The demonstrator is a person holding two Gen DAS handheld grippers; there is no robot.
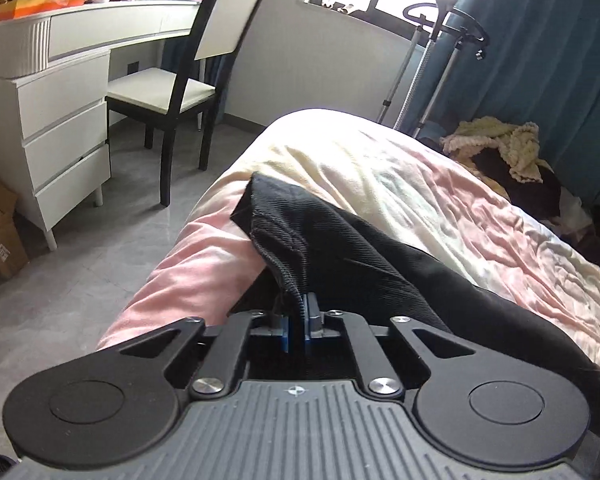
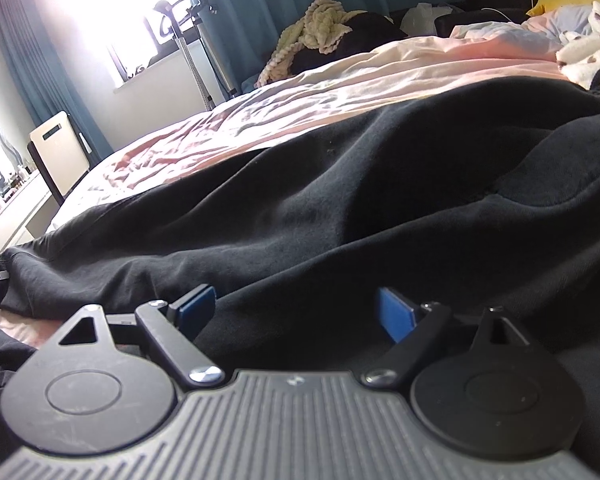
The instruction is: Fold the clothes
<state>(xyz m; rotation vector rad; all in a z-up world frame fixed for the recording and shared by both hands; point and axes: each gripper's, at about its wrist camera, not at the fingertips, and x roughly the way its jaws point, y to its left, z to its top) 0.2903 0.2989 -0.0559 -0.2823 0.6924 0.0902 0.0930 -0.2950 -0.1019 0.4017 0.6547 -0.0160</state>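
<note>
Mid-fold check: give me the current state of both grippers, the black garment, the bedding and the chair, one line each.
Left gripper: shut on the ribbed edge of the garment.
Right gripper: open, jaws wide over the cloth, gripping nothing.
Black garment: spread on the bed, wrinkled, not folded flat; one ribbed end lifted.
Pink and cream bedding: spread out, creased.
Chair: upright at the desk, seat bare.

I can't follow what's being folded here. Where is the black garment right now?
The black garment lies spread across the pink bed cover in the right wrist view. In the left wrist view, its ribbed edge is pinched by the left gripper near the bed's side.
</note>
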